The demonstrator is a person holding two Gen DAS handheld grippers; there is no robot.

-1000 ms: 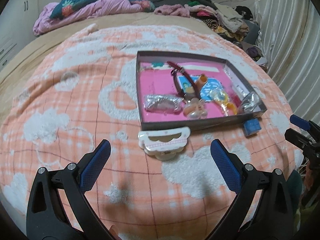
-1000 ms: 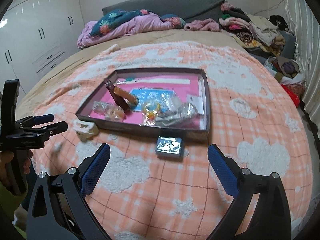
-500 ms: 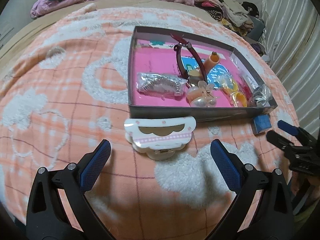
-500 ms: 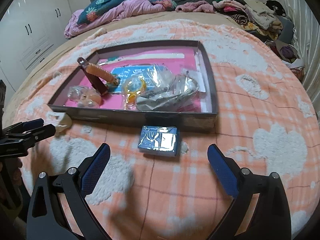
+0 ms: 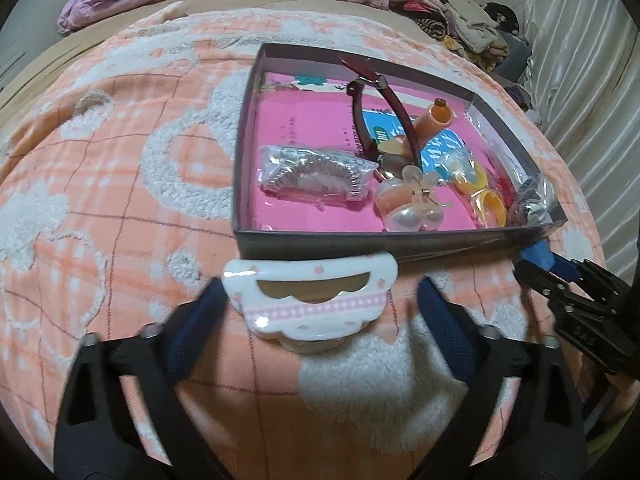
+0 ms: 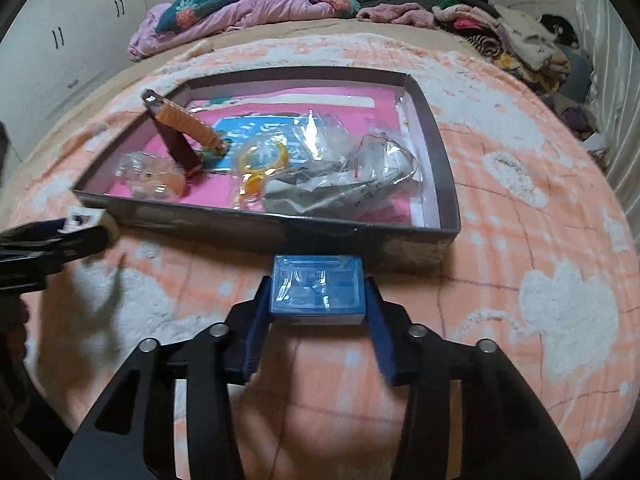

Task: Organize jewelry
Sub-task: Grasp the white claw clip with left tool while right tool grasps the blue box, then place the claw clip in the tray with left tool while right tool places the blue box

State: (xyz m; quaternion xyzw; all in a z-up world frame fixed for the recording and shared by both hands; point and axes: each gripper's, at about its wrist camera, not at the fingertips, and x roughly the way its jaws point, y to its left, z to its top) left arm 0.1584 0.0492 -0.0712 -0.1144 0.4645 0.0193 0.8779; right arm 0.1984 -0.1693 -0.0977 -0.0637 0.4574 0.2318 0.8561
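Right gripper [image 6: 318, 312] just closing onto small blue box [image 6: 318, 290], pads against its sides.

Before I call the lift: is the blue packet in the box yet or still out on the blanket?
Out. The blue packet lies on the blanket just in front of the box, between the right gripper's closing fingers.

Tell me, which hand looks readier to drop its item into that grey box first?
Probably the right. The right gripper has just closed its pads onto the small blue box, while the left gripper, also just closing, has a gap beside the white hair clip.
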